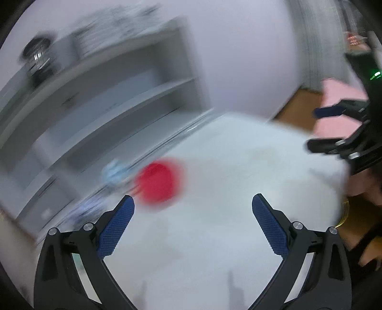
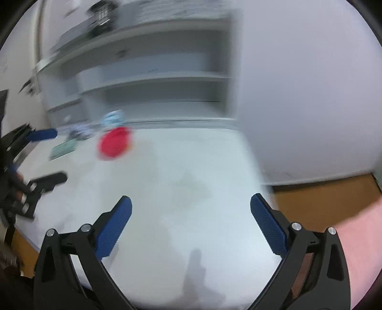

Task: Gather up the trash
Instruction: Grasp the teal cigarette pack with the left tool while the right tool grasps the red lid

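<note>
Both views are motion-blurred. A red round object [image 1: 158,182] lies on the white table [image 1: 214,226], ahead and a little left of my left gripper [image 1: 193,202], which is open and empty. It also shows in the right wrist view [image 2: 115,142], far ahead and left of my right gripper [image 2: 191,204], also open and empty. Beside it lies a light blue and white crumpled item [image 1: 113,170], seen in the right wrist view [image 2: 112,119] too. A greenish flat piece [image 2: 63,147] lies left. The right gripper [image 1: 320,127] shows at the right edge of the left wrist view; the left gripper [image 2: 51,156] shows at the left edge of the right wrist view.
A grey shelf unit [image 2: 155,78] stands behind the table against a white wall [image 2: 310,95]. Dark objects [image 2: 101,12] sit on top of the shelf. Brown floor [image 2: 322,202] lies past the table's right edge. Something pink [image 1: 339,95] sits at the far right.
</note>
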Tool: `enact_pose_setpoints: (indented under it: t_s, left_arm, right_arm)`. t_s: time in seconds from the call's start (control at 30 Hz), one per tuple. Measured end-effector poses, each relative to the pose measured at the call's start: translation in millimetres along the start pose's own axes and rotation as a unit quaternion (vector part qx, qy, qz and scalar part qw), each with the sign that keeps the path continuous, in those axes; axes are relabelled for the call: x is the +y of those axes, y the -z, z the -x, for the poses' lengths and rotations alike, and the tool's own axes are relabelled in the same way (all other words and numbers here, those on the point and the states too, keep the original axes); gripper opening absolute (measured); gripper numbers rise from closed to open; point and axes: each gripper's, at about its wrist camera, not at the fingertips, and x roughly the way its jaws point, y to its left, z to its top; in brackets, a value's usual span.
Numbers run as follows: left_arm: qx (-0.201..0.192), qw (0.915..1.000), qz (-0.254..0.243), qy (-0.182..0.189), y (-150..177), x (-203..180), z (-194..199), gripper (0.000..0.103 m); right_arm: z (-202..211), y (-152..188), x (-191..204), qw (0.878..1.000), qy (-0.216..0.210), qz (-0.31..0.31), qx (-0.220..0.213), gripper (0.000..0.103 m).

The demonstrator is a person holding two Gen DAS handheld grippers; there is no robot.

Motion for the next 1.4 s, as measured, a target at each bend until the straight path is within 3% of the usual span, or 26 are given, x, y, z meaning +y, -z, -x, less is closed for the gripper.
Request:
enact_pose_setpoints:
  t_s: [0.13, 0.23, 0.37, 0.47, 0.57, 0.6, 0.63, 0.77, 1.03, 1.07, 1.1, 1.27, 1.4]
  left_arm:
    - [0.055, 0.9971, 0.047, -0.022, 47, 95, -20, 0.096]
    - [0.081, 0.9941, 0.052, -0.049, 76, 138, -41, 0.096]
    - [0.115, 0.9896, 0.082, -0.027, 93, 174, -67, 0.096]
    - [0.111, 0.989, 0.097, 0.002, 89, 188, -74, 0.096]
    - [0.122, 0.9874, 0.098, 0.02, 86, 187, -83, 0.092]
    - [0.123, 0.9864, 0.104, 0.031, 86, 190, -87, 0.086]
    - [0.123, 0.9844, 0.115, 0.052, 85, 192, -90, 0.071]
    - [0.13, 0.9852, 0.106, 0.035, 77, 184, -91, 0.062]
    - [0.12, 0.9865, 0.112, 0.004, 66, 165, -76, 0.059]
    - [0.12, 0.9862, 0.114, 0.001, 65, 164, -74, 0.058]
    - [0.12, 0.986, 0.116, -0.003, 62, 164, -73, 0.058]
    - [0.107, 0.9879, 0.112, -0.005, 51, 157, -54, 0.058]
    - [0.091, 0.9909, 0.099, 0.004, 32, 125, -45, 0.058]
  right_arm:
    - [-60, -33, 61, 0.997, -0.045, 0.044, 0.034, 0.096]
    - [-99, -47, 91, 0.995, -0.057, 0.065, 0.052, 0.096]
    - [-132, -60, 107, 0.993, -0.06, 0.066, 0.071, 0.096]
    - [-141, -65, 111, 0.993, -0.057, 0.068, 0.078, 0.096]
    - [-147, -67, 114, 0.992, -0.054, 0.071, 0.084, 0.096]
    - [-149, -69, 115, 0.992, -0.052, 0.072, 0.085, 0.096]
    - [-152, -69, 115, 0.992, -0.052, 0.072, 0.086, 0.096]
    - [-165, -73, 122, 0.991, -0.051, 0.078, 0.093, 0.096]
    - [-189, -85, 139, 0.99, -0.041, 0.094, 0.102, 0.096]
    - [-191, -86, 138, 0.99, -0.039, 0.089, 0.102, 0.09]
    - [-191, -87, 136, 0.991, -0.04, 0.083, 0.1, 0.078]
    - [-162, -86, 116, 0.995, -0.042, 0.061, 0.071, 0.076]
    - [-125, -74, 89, 0.997, -0.034, 0.048, 0.05, 0.076]
